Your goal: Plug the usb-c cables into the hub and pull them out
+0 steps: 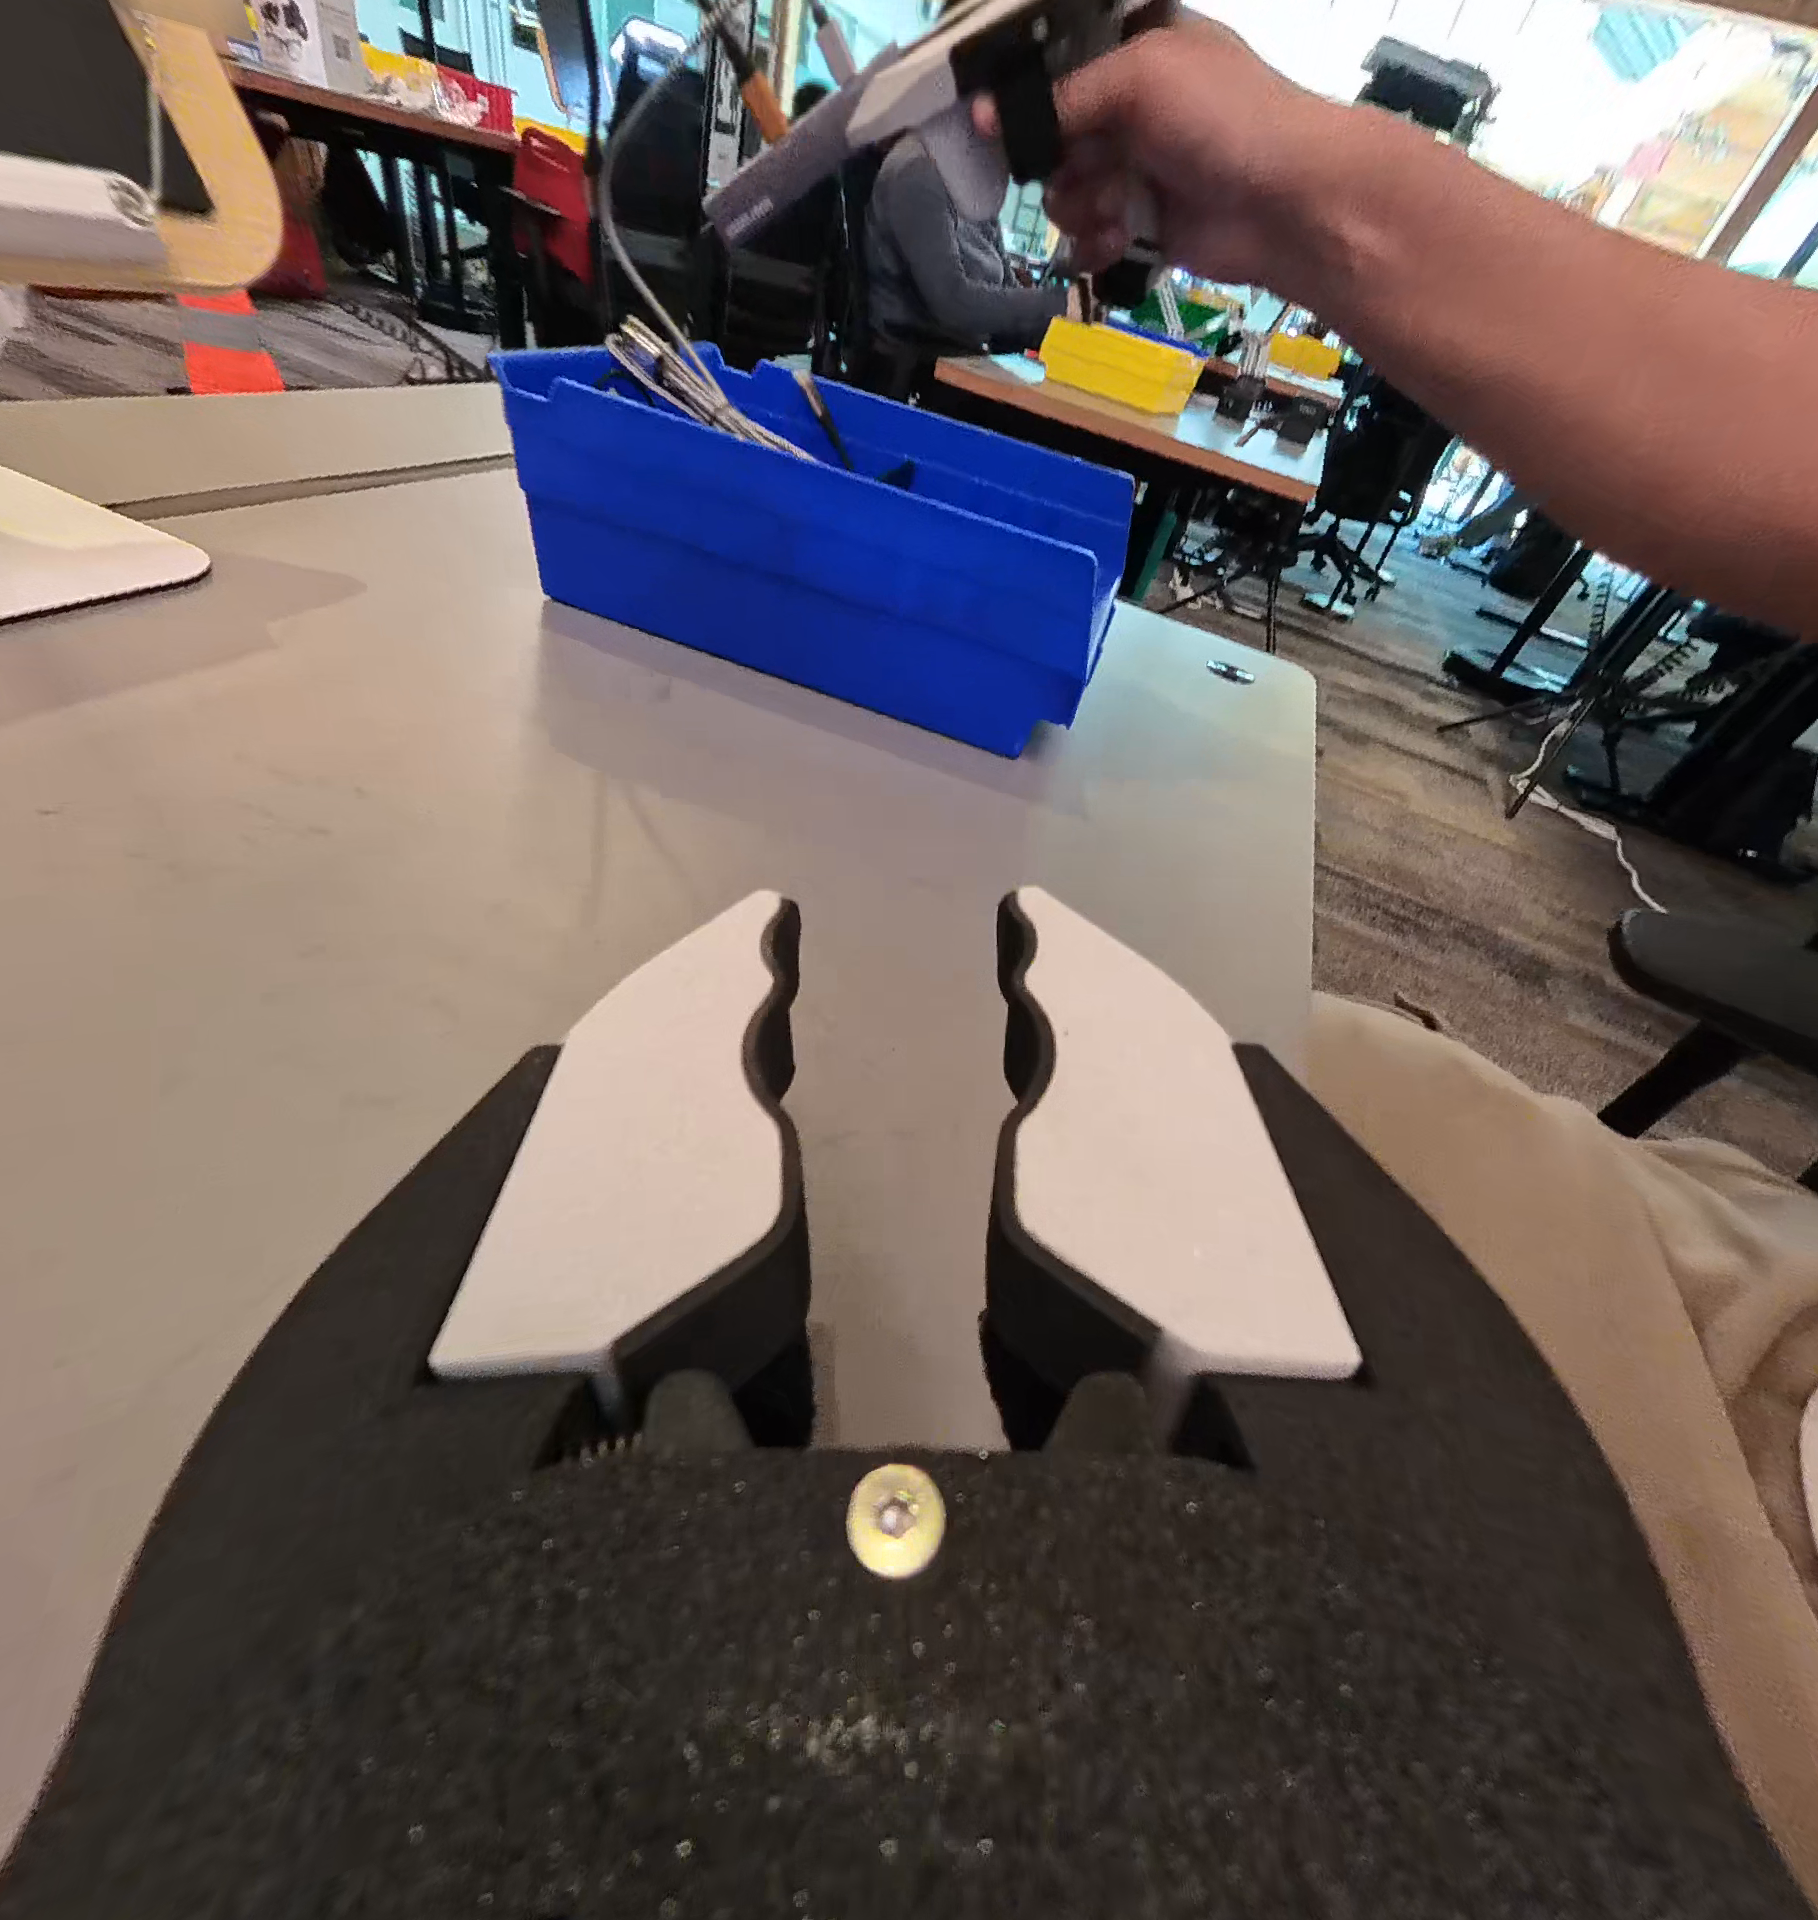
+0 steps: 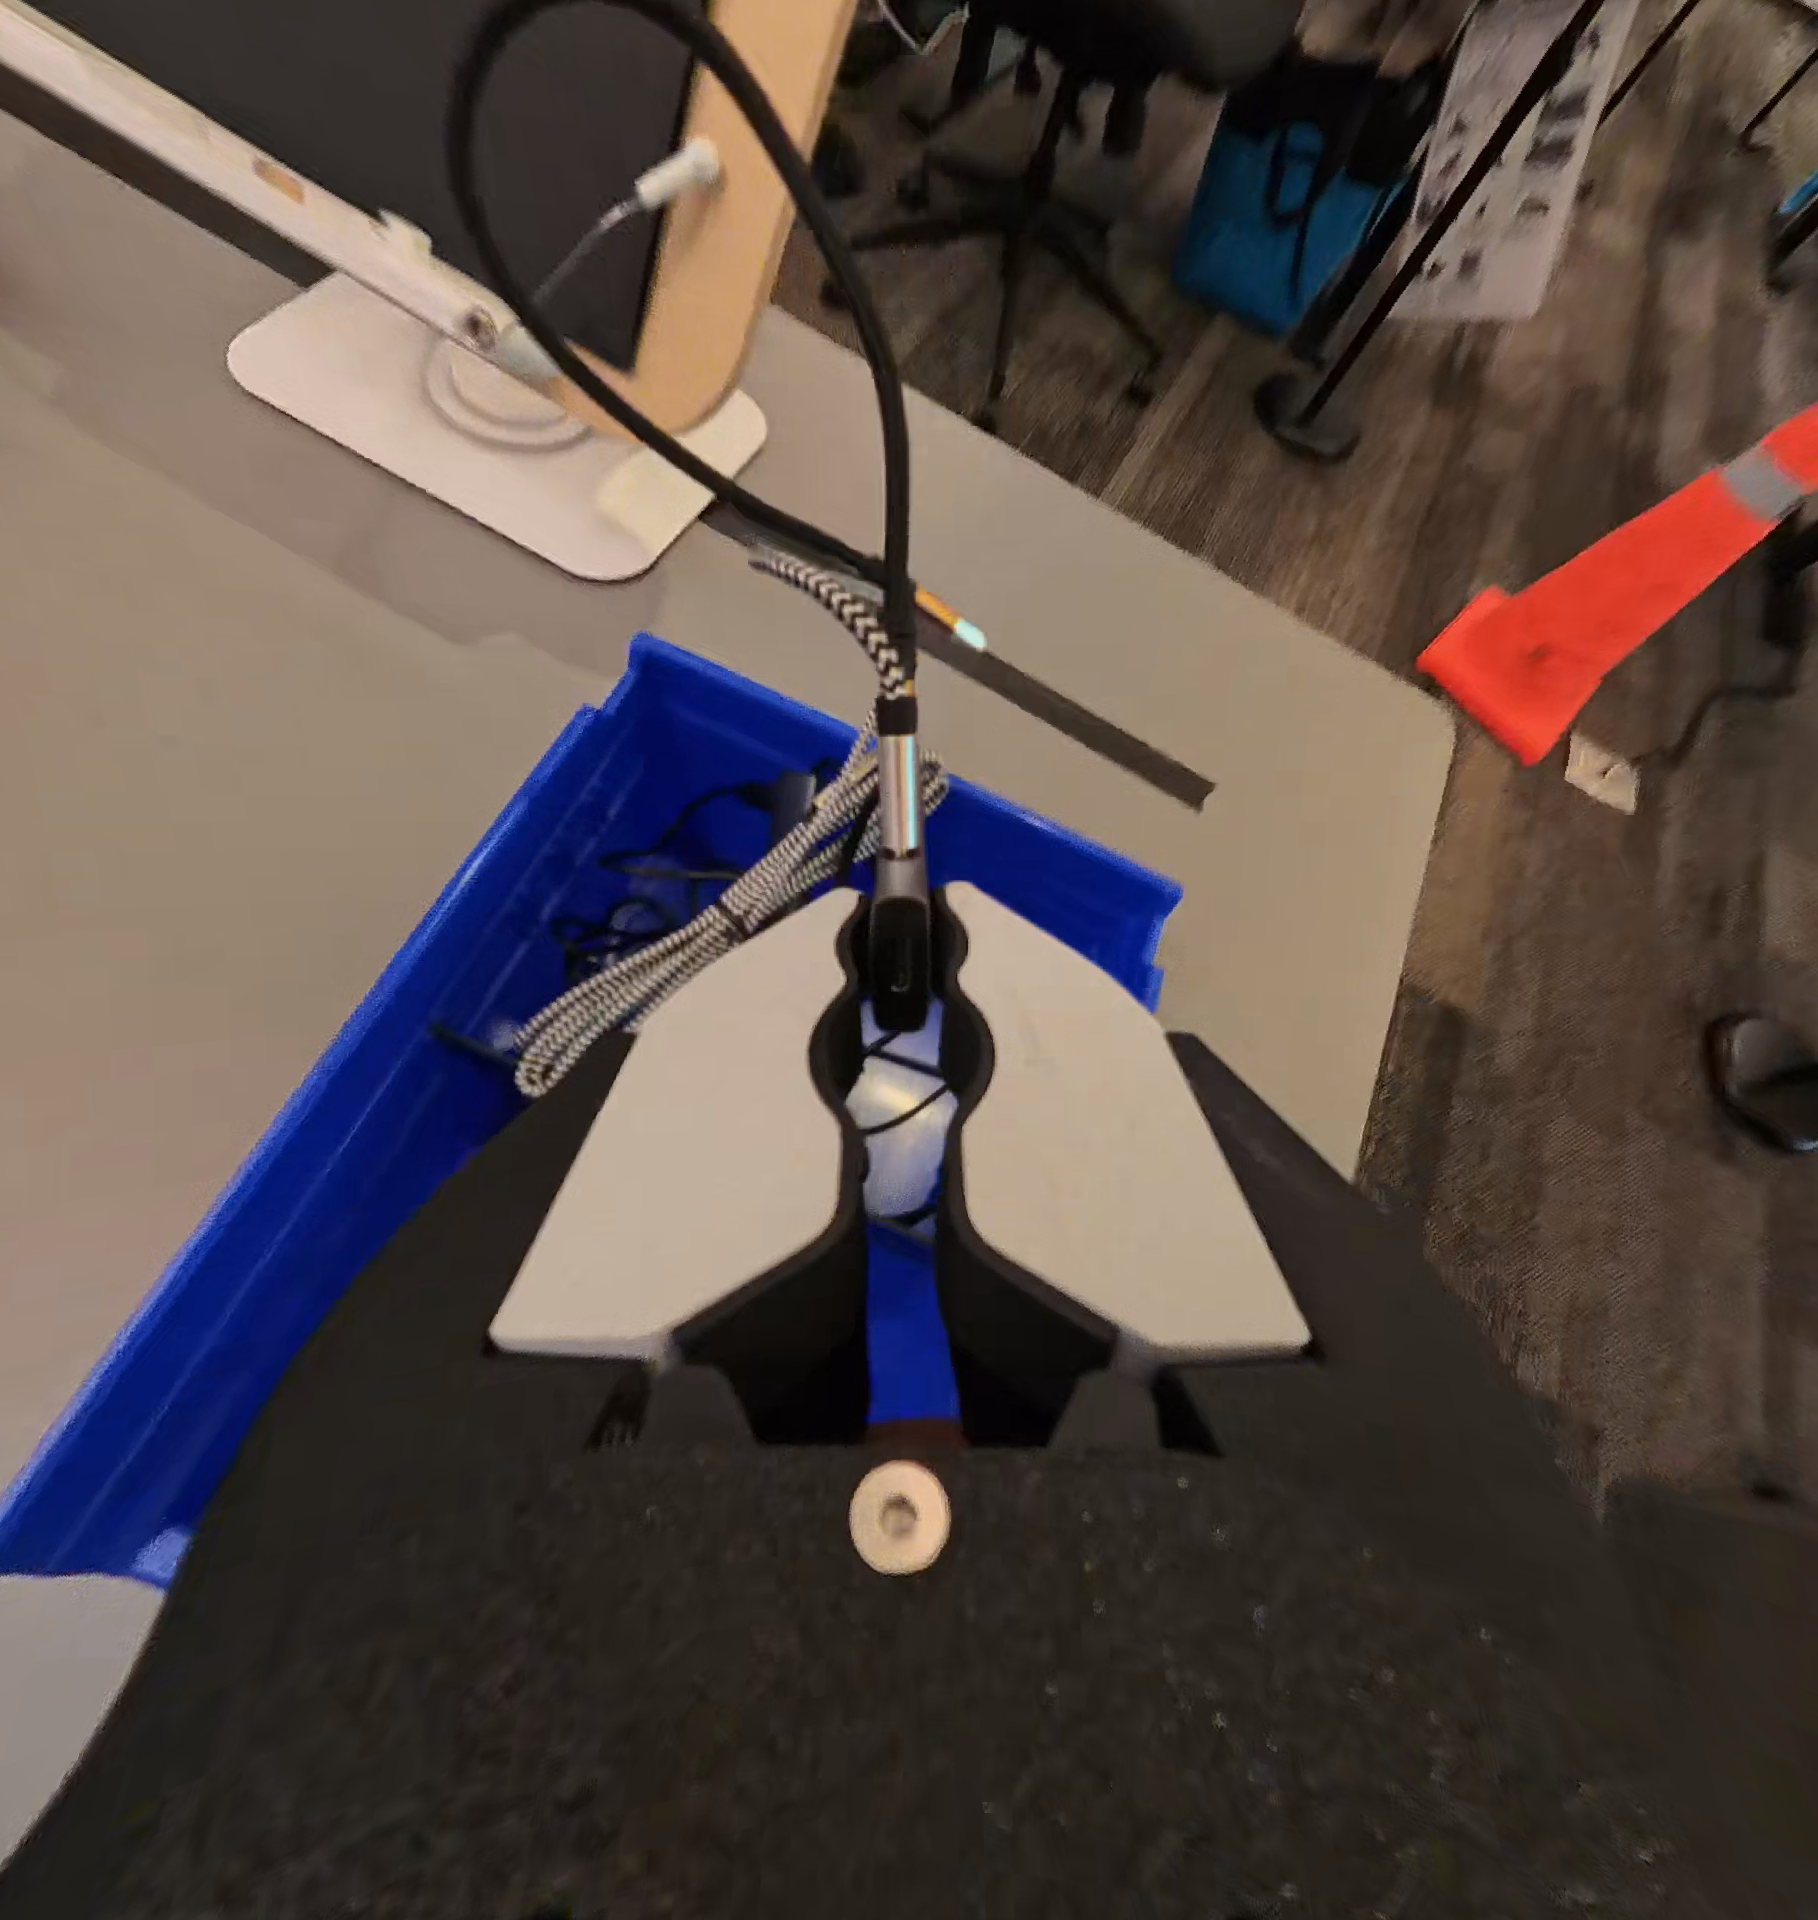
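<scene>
My right gripper [image 2: 900, 914] is shut on the black plug [image 2: 897, 971] of a USB-C cable with a metal sleeve. It holds the plug above the blue bin [image 2: 365, 1143]. The black cable [image 2: 889, 416] loops upward from the plug. A black-and-white braided cable [image 2: 676, 956] and thin black wires lie in the bin, with a white rounded object [image 2: 900, 1143] under the fingers. My left gripper [image 1: 894, 914] is open and empty, low over the grey table [image 1: 313, 883], short of the blue bin [image 1: 832, 582]. The right gripper [image 1: 749, 192] shows there too, raised above the bin. I see no hub.
A white monitor stand base [image 1: 53, 561] sits at the table's far left, also in the right wrist view [image 2: 448, 436]. The table's right edge [image 1: 1305, 831] drops to the carpet. An orange cone [image 2: 1632, 582] lies on the floor. A person's knee [image 1: 1507, 1195] is at the right. Tip to tip, the grippers are about 40 cm apart.
</scene>
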`<state>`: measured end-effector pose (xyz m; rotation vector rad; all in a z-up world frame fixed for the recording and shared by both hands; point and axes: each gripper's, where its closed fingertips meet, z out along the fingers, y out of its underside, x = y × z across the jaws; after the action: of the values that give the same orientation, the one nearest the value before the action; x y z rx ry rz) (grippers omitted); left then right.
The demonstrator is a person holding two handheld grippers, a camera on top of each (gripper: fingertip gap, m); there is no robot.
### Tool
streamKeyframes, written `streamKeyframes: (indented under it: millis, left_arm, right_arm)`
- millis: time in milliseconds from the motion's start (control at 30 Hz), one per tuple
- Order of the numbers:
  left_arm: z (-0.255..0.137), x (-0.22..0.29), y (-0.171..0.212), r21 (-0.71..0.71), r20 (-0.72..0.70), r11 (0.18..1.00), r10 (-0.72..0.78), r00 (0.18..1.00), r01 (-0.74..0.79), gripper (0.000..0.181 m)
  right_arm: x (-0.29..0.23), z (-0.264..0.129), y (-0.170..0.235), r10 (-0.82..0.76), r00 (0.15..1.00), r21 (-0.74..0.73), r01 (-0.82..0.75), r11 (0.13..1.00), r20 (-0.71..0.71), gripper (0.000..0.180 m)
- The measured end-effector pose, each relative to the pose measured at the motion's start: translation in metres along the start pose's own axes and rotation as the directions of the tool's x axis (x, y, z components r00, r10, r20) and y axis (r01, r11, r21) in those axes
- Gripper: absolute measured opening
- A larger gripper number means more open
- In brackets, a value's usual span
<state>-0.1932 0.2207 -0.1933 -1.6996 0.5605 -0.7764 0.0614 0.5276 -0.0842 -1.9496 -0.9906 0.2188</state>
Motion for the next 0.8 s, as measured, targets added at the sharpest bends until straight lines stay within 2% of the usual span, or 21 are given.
streamKeyframes:
  millis: [167, 267, 433, 533, 600, 633, 800]
  left_arm:
    - [0.010, 0.007, 0.007, -0.049, -0.026, 0.999, 0.010, 1.000, -0.011, 0.036]
    - [0.010, 0.009, 0.007, -0.049, -0.033, 0.999, 0.007, 0.999, -0.008, 0.036]
    - [0.006, 0.007, 0.005, -0.030, -0.030, 1.000, -0.005, 1.000, 0.004, 0.036]
    - [0.004, 0.006, 0.000, -0.005, -0.013, 1.000, 0.024, 1.000, -0.024, 0.034]
    - [0.001, 0.006, -0.009, 0.044, 0.021, 0.997, 0.062, 0.998, -0.063, 0.034]
    - [-0.002, 0.006, -0.014, 0.075, 0.042, 0.993, 0.087, 0.995, -0.090, 0.035]
    - [-0.008, -0.001, -0.019, 0.085, 0.155, 0.978, 0.174, 0.973, -0.188, 0.036]
  right_arm:
    - [0.004, 0.033, 0.049, 0.076, 0.997, -0.297, -0.067, 0.953, 0.017, 0.009]
    - [-0.001, 0.061, 0.084, 0.206, 0.976, -0.436, -0.156, 0.886, 0.068, 0.009]
    - [-0.012, 0.088, 0.123, 0.248, 0.965, -0.557, -0.163, 0.814, 0.080, 0.009]
    - [-0.007, 0.093, 0.119, 0.196, 0.980, -0.535, -0.143, 0.833, 0.043, 0.010]
    - [-0.007, 0.090, 0.110, 0.205, 0.977, -0.492, -0.155, 0.857, 0.049, 0.038]
    - [-0.004, 0.086, 0.106, 0.211, 0.977, -0.476, -0.168, 0.863, 0.038, 0.045]
    - [0.013, 0.050, 0.085, 0.247, 0.969, -0.348, -0.228, 0.909, 0.009, 0.049]
